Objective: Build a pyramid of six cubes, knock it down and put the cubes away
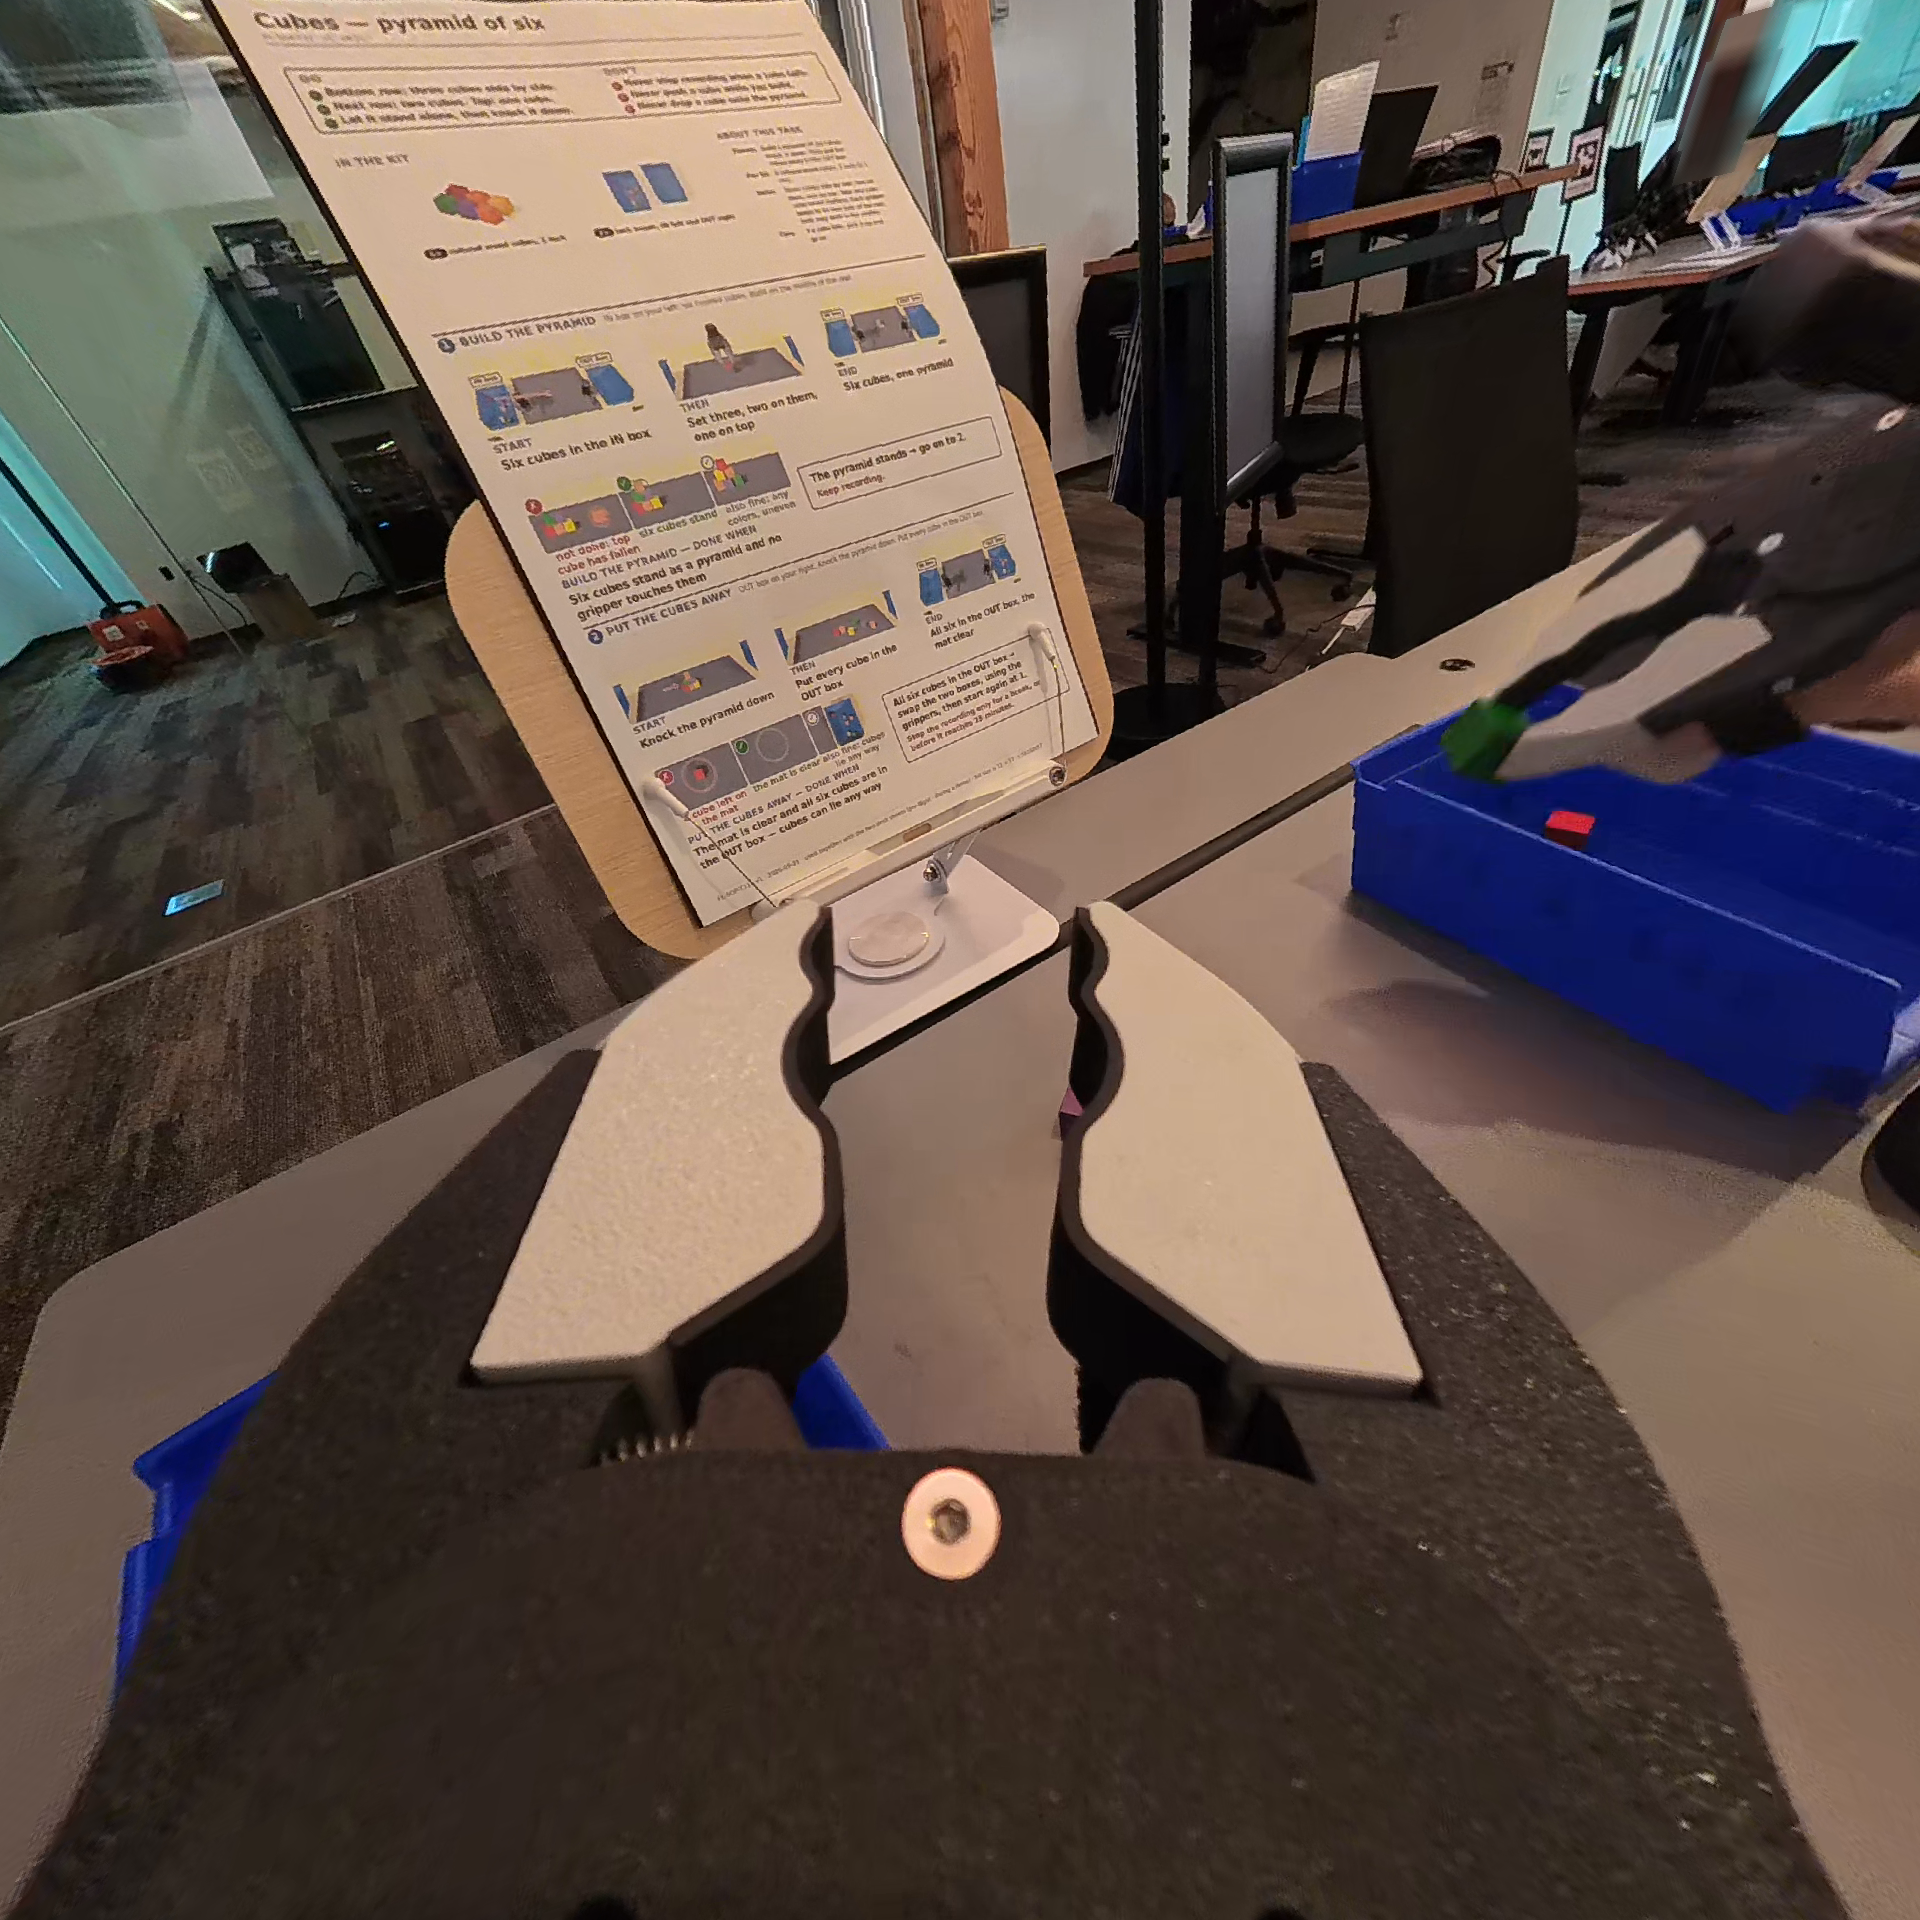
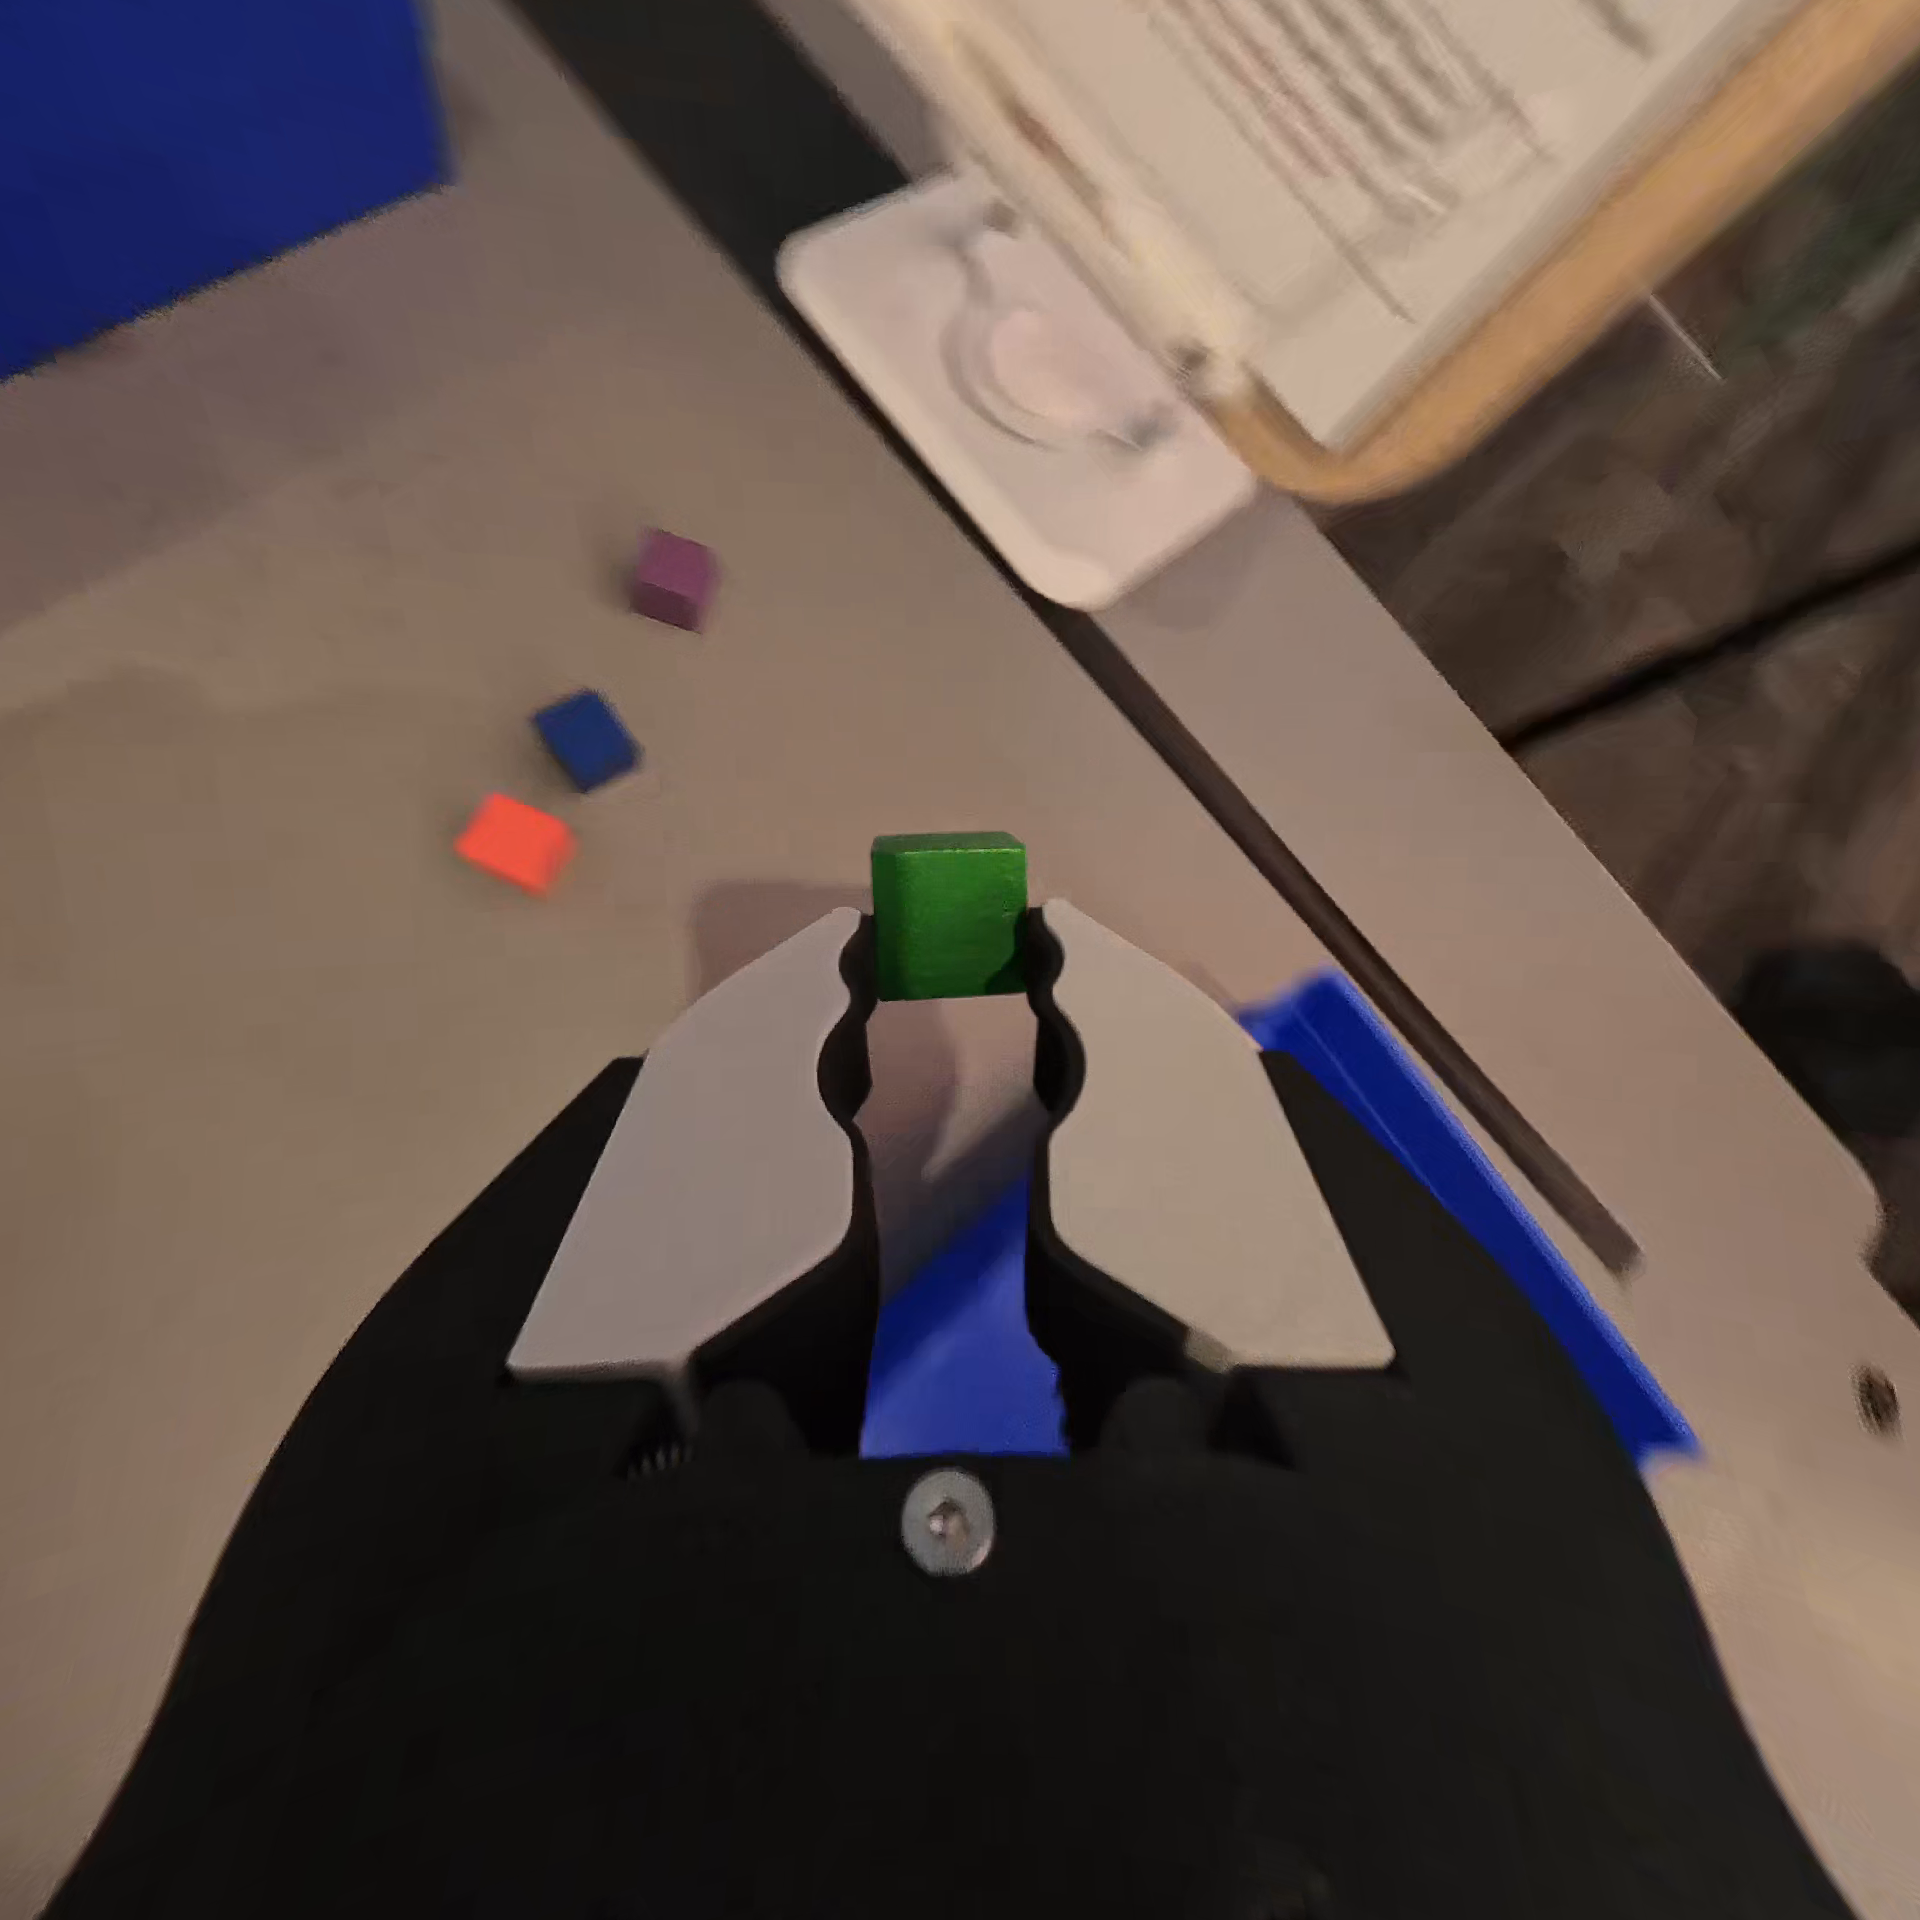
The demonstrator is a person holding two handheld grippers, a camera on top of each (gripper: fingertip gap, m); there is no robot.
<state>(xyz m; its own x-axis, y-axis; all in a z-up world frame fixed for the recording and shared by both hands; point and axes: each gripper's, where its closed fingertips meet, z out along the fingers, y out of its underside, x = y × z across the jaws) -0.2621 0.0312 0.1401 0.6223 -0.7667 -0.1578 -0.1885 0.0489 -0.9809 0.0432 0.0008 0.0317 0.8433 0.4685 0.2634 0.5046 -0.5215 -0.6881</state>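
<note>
The right gripper pinched a green cube at its fingertips, apparently carrying it over the blue bin, while the left gripper waited, fingers spread and empty.

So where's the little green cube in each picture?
Left wrist view: the green cube is far right, pinched at the tip of the right tool, over the blue box.
Right wrist view: centre, between that tool's fingertips.
Shared landmark: the white stand base.
</note>
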